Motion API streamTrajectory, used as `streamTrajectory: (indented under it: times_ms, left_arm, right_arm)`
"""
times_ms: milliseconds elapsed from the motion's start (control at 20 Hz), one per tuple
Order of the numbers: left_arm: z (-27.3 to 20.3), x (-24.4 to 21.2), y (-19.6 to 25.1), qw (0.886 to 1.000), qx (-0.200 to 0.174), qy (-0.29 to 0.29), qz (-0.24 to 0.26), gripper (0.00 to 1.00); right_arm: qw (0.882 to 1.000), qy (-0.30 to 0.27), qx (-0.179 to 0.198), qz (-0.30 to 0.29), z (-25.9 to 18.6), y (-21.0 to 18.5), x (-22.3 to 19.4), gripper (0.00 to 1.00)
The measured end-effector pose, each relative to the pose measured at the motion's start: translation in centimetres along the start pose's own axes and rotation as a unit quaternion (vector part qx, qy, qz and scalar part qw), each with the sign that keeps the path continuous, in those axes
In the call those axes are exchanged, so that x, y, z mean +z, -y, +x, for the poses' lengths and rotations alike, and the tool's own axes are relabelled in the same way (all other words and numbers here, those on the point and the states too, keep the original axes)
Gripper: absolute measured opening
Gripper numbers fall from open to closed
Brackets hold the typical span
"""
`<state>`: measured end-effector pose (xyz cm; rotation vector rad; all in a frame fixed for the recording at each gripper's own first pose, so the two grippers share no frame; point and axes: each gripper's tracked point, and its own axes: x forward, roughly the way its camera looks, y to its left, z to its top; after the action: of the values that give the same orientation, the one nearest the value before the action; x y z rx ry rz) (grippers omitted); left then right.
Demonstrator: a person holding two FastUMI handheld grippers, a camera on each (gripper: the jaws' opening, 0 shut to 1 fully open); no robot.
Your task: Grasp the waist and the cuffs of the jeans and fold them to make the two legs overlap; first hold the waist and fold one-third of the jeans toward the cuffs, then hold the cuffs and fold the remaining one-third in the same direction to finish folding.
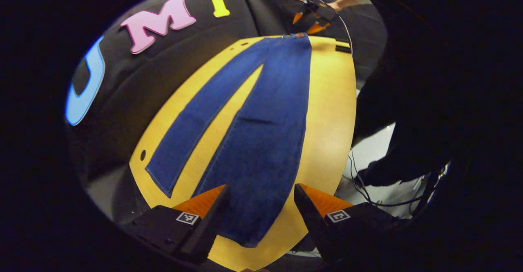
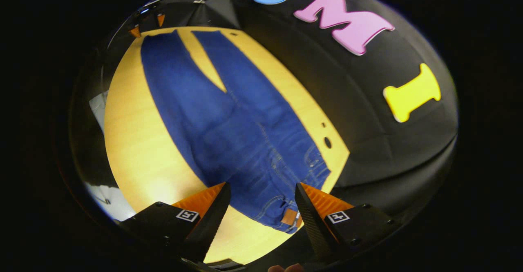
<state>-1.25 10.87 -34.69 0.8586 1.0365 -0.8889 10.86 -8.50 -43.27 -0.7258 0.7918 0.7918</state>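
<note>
Blue jeans (image 1: 261, 129) lie flat on a yellow wooden table (image 1: 327, 112), legs spread in a V. In the left gripper view, my left gripper (image 1: 261, 196) hovers open above the cuff end of the nearer leg, nothing between its fingers. The other leg's cuff (image 1: 161, 182) lies to the left. The right gripper (image 1: 312, 18), held by a hand, shows far off at the waist end. In the right gripper view, my right gripper (image 2: 261, 194) stands open over the waist (image 2: 286, 215) of the jeans (image 2: 229, 121), with the brown waistband patch between its fingers. The left gripper (image 2: 147, 23) appears small beyond the cuffs.
The table's edge (image 2: 135, 190) curves close under both grippers. Small dark holes (image 2: 327, 142) mark the tabletop near the booth wall. Cables (image 1: 367, 190) trail over a white floor beside the table. A black item (image 1: 343, 48) sits at the table's far corner.
</note>
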Motion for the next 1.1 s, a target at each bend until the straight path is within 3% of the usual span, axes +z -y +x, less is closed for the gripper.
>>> streamTrajectory:
  times_ms: [300,400,450,600,650,850,1000,1050,1100]
  left_arm:
    - [2.6,-5.5,0.2,0.988,-0.089,-0.106,0.067,0.98]
    - [2.9,-6.0,0.7,0.983,-0.115,-0.119,0.074,0.98]
    - [2.1,-6.6,0.9,0.978,-0.139,-0.135,0.076,0.98]
    - [3.0,-6.5,0.6,0.978,-0.146,-0.127,0.078,0.98]
    - [3.0,-6.7,0.4,0.977,-0.148,-0.128,0.085,0.98]
    - [3.1,-6.7,0.3,0.973,-0.153,-0.138,0.107,0.94]
    - [3.2,-6.7,-0.1,0.972,-0.154,-0.137,0.111,0.9]
    - [3.1,-6.5,-0.4,0.973,-0.152,-0.138,0.104,0.88]
    - [3.3,-6.2,-0.5,0.975,-0.15,-0.136,0.088,0.81]
  right_arm:
    - [0.987,-0.081,0.136,-0.032,1.9,-3.9,-4.9,0.97]
    - [0.981,-0.104,0.159,-0.032,2.2,-4.6,-5.9,0.97]
    - [0.979,-0.111,0.166,-0.027,2.3,-4.5,-6.1,0.97]
    - [0.976,-0.123,0.179,-0.004,2.8,-4.3,-6.3,0.94]
    - [0.975,-0.127,0.184,-0.002,2.9,-4.3,-6.1,0.97]
    - [0.976,-0.131,0.175,-0.005,4.1,-3.1,-5.0,0.96]
    - [0.964,-0.169,0.2,0.038,4.5,-3.6,-5.3,0.96]
    - [0.96,-0.19,0.198,0.063,4.4,-3.6,-5.3,0.93]
    - [0.96,-0.192,0.186,0.082,4.8,-3.1,-5.1,0.72]
